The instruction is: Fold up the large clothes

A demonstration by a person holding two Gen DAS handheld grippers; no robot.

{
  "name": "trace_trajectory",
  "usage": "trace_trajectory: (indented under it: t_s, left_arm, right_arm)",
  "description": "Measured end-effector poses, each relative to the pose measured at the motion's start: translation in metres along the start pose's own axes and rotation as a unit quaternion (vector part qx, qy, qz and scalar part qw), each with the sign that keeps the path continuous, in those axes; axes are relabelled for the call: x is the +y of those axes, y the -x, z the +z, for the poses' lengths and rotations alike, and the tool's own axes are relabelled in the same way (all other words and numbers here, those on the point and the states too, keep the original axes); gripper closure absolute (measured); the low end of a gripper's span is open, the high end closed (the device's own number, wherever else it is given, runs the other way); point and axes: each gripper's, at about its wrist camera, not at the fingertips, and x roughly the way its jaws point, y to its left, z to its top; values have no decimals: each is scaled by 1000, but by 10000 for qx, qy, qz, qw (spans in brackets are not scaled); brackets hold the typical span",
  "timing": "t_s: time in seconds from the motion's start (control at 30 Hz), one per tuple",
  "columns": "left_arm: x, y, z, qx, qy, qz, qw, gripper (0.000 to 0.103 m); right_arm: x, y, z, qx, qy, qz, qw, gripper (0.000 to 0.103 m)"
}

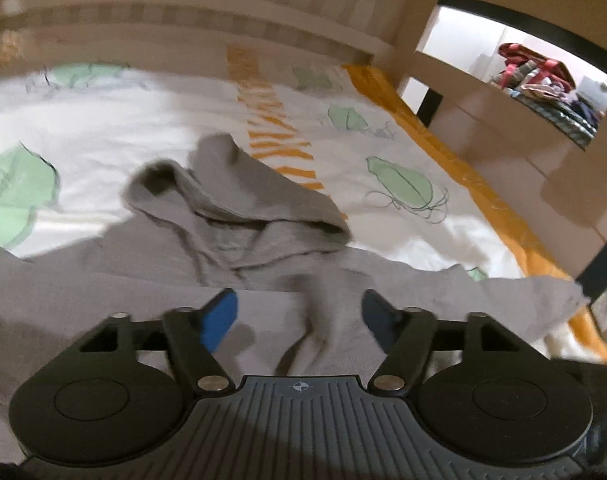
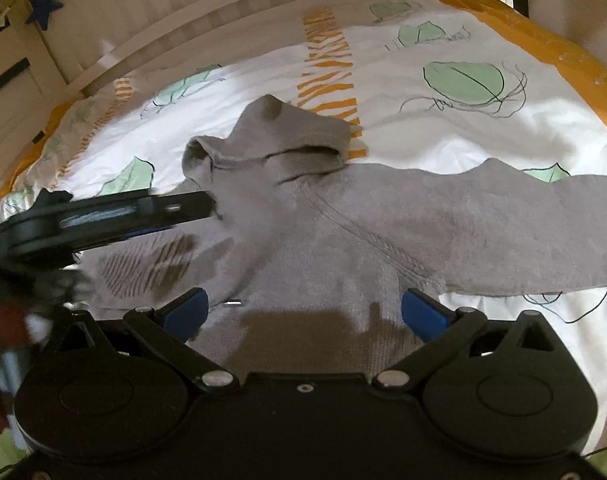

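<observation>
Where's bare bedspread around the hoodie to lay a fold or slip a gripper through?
Bare bedspread lies beyond the hood up to the headboard, and right of it above the sleeve to the orange edge. A smaller patch lies under the sleeve. Crowded: the hoodie body, where the left gripper and right gripper work.

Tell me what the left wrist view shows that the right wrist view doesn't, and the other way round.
Only the left wrist view shows the shelf opening with piled clothes beside the bed. Only the right wrist view shows the blue star on the wall, the hoodie's outstretched sleeve, and the left gripper seen side-on at the hoodie's shoulder. Both show the grey hoodie with its hood on the leaf-print duvet, and open jaws on their own gripper.
</observation>
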Motion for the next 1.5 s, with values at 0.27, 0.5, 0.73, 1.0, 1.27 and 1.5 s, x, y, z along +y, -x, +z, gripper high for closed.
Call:
trace_trajectory:
  t_s: [0.27, 0.5, 0.73, 1.0, 1.27, 1.5]
  left_arm:
    - [64, 44, -32, 19, -499, 1163, 9920, 31]
    - [139, 46, -49, 418, -287, 2216, 9738, 31]
    - [151, 32, -49, 498, -39, 2088, 9767, 30]
    - [169, 35, -64, 725, 412, 1880, 9786, 25]
    - [169, 29, -60, 912, 454, 1934, 9758, 22]
    - [170, 31, -59, 947, 505, 1866, 9766, 22]
  right_arm:
    - [-4, -15, -3, 83, -191, 39, 9998, 1]
    - [0, -23, -8, -62, -175, 75, 9998, 1]
    - [3, -33, -13, -171, -153, 76, 9997, 1]
    - [10, -39, -18, -258, -14, 63, 9996, 1]
    - [42, -67, 12, -476, 346, -629, 9963, 7]
    - [46, -116, 18, 49, 378, -1209, 9919, 39]
